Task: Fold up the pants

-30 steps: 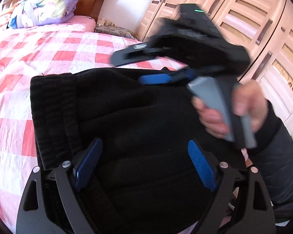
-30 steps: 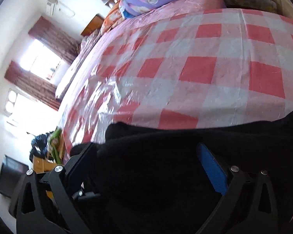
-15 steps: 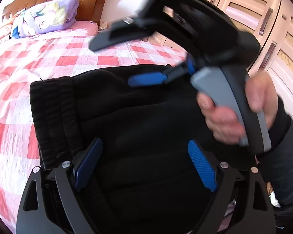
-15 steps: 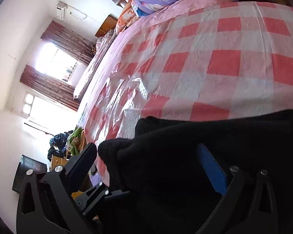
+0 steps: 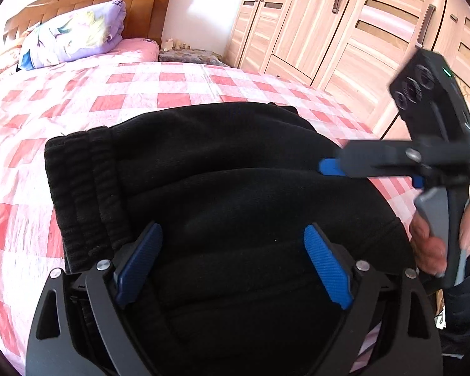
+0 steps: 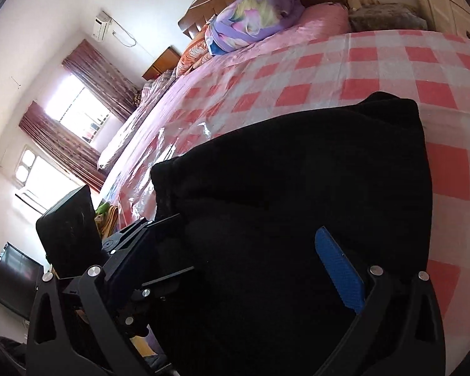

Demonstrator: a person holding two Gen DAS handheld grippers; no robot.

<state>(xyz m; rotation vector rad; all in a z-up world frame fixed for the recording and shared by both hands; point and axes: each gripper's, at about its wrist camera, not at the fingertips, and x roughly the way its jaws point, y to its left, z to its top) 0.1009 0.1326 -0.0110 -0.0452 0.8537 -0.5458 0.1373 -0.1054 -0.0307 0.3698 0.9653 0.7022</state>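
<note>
A bed (image 5: 78,100) with a pink and white checked cover fills most of both views, its wooden headboard (image 5: 87,3) at the far end. Along the right of the left wrist view stands a wooden wardrobe (image 5: 344,25) with louvred doors. In the right wrist view, curtained windows (image 6: 75,109) line the far wall and a dark screen (image 6: 11,285) sits low at the left edge.

The black pants (image 5: 235,194) lie folded into a thick bundle on the near part of the bed, the ribbed waistband (image 5: 78,194) along the left side in the left wrist view. A folded purple quilt (image 5: 75,34) rests against the headboard, well apart from the pants.

The left gripper (image 5: 232,266) hangs over the near part of the bundle with its jaws wide apart, the blue pads (image 5: 326,269) spread over the black cloth and clamping nothing. The right gripper (image 5: 329,166) reaches in from the right, held in a hand (image 5: 429,244), its blue-tipped finger at the right edge of the pants; in its own view the jaws stand apart over the fabric, with one blue pad showing at right and the left finger dark against the cloth.
</note>
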